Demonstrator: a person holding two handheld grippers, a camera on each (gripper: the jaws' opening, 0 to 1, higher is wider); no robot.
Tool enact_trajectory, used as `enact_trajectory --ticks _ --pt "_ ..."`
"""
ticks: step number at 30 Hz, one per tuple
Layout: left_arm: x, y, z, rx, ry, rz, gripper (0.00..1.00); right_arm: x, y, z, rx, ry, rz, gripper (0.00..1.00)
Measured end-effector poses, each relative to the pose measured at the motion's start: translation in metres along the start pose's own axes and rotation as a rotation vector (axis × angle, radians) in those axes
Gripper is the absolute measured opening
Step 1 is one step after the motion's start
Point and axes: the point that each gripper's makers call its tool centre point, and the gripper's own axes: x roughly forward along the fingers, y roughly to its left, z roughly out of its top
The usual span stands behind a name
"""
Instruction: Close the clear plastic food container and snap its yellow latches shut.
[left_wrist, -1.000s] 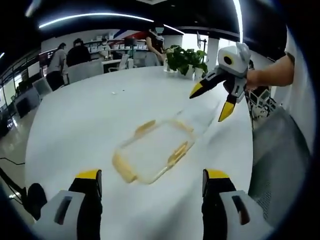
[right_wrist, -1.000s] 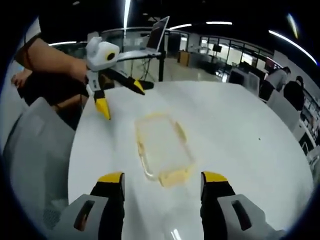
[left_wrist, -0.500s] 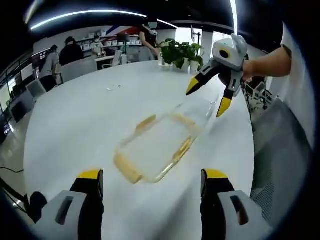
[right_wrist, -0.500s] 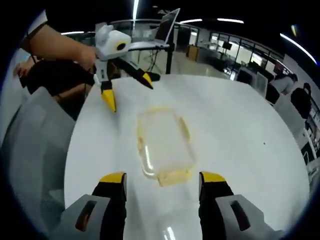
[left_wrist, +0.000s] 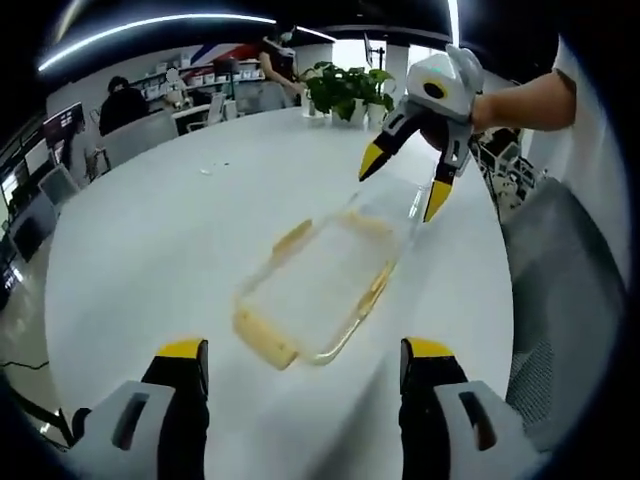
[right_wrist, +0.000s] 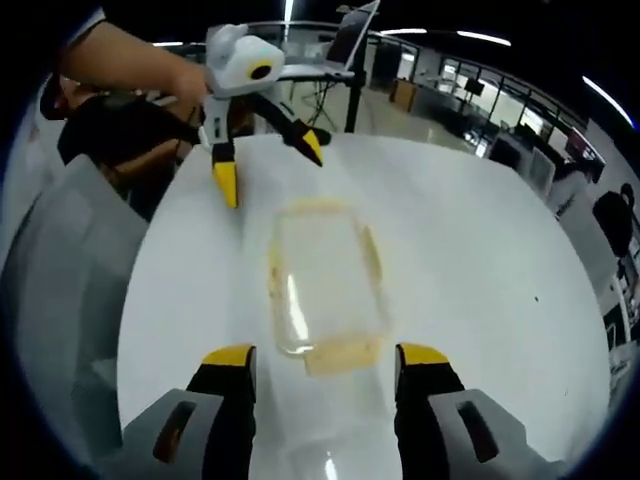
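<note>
On a broad white round table in an open office, with a grey chair pulled up at its edge, I work a claw in each hand over the clear plastic food container, which lies flat on the tabletop between them. By my reading this is the approach, with no latch yet touched and neither claw in contact with the box. Its lid appears to sit over the base already, though the clear plastic makes that hard to confirm. My left gripper rides low at the near end of the box in the left gripper view, jaws spread wide and holding nothing; from the right gripper view it hangs above the far end. My right gripper is likewise released and empty, hovering above the opposite end. A yellow latch lies just ahead of my left jaws, another just ahead of my right, with more along the long sides. Next, I judge, each claw must drop to its nearest latch and press it down against the rim until it snaps, while the other steadies the box. Potted plants stand at the far edge.
</note>
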Motion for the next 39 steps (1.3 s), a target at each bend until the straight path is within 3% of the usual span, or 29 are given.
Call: enact_trajectory --ticks 11,14,23,39 --pt "0.006 0.009 -0.005 0.097 0.075 -0.009 0.75 0.009 -0.002 -0.007 -0.028 0.048 0.025 0.54" --pt "0.007 0.01 -0.003 0.092 0.072 -0.025 0.75 0.011 -0.002 -0.009 -0.033 0.06 0.033 0.54" --pt "0.013 0.014 -0.009 0.222 0.16 -0.067 0.75 0.016 -0.005 -0.012 -0.044 0.096 0.047 0.53" --pt "0.025 0.021 -0.006 0.347 0.234 -0.143 0.71 0.025 -0.007 -0.014 -0.067 0.143 0.083 0.52"
